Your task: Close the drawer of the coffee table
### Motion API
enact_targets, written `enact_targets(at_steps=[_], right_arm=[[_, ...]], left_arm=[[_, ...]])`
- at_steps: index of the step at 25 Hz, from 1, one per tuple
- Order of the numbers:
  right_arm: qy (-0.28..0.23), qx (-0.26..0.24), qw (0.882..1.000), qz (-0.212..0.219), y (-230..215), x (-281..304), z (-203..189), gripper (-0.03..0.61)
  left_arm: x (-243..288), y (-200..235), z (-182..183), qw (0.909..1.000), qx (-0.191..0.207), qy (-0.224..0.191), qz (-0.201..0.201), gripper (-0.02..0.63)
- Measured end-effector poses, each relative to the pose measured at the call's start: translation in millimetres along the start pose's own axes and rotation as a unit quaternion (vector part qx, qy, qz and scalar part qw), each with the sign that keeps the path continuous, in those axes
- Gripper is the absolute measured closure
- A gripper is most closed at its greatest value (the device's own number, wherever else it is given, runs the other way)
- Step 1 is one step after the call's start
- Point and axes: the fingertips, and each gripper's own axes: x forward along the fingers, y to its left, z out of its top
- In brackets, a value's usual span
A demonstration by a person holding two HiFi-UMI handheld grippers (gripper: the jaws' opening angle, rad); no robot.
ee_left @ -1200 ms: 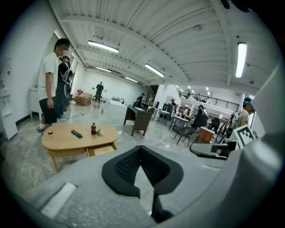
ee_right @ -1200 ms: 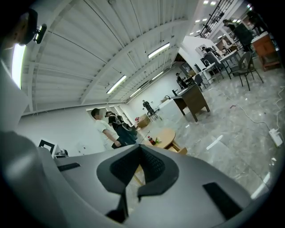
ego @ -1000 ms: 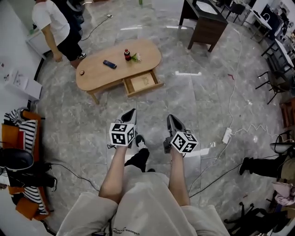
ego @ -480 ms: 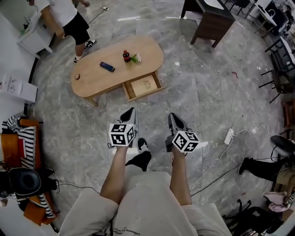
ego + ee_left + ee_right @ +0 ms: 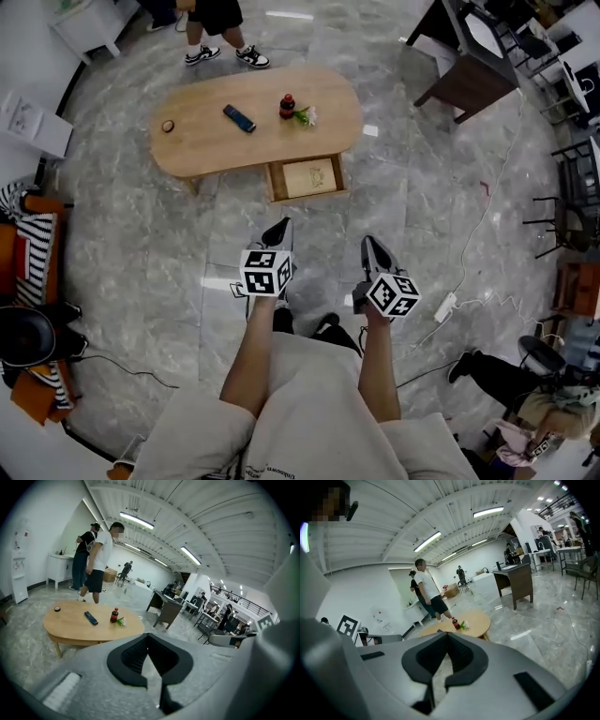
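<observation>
**Facing the Open Drawer With Both Grippers Closed**

The coffee table (image 5: 206, 141), an oval of pale wood, stood on the grey marble floor (image 5: 141, 272) well ahead of the person. Its drawer (image 5: 307, 178) stuck out from the near long side, pulled open towards the camera, with its light wooden bottom showing. On the tabletop sat a dark bottle (image 5: 287, 106) with a red cap, a green sprig (image 5: 302, 116) just beside it, a dark remote (image 5: 239, 118) further left, and a small round thing (image 5: 168, 126) near the left end (too small to name).

The left gripper (image 5: 281, 223) and the right gripper (image 5: 372, 242) were held side by side in the air, both pointing towards the table and both well apart from the drawer. In its own view, the left gripper's (image 5: 147, 633) black pads met at the tip with nothing between them. The right gripper (image 5: 446, 633) showed the same, its jaws together and empty.

Beyond the far edge of the table stood a person (image 5: 217, 28), seen only from the legs down in the head view. A dark desk (image 5: 473, 66) stood off to the upper right.
</observation>
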Motion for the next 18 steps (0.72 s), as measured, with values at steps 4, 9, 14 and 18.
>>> enact_targets(at_steps=[4,9,14,18], right_arm=[[0.018,-0.011,1.000,0.019,-1.4,18.3,1.8,0.563],[0.038,-0.041,0.996,0.069,-8.1,40.8,10.6,0.563],[0.030,-0.062,0.992,0.102,-35.8,36.9,43.4,0.563],[0.025,-0.076,0.990,0.116,-63.6,29.9,59.7,0.563]], left_arm=[[2.6,10.7,2.0,0.9995,-0.014,-0.009,0.027,0.606],[7.6,12.3,5.4,0.9971,-0.023,-0.018,0.070,0.606],[8.9,-27.0,39.2,0.9939,0.001,-0.060,0.093,0.606],[14.8,-57.5,37.9,0.9908,-0.001,-0.075,0.112,0.606]])
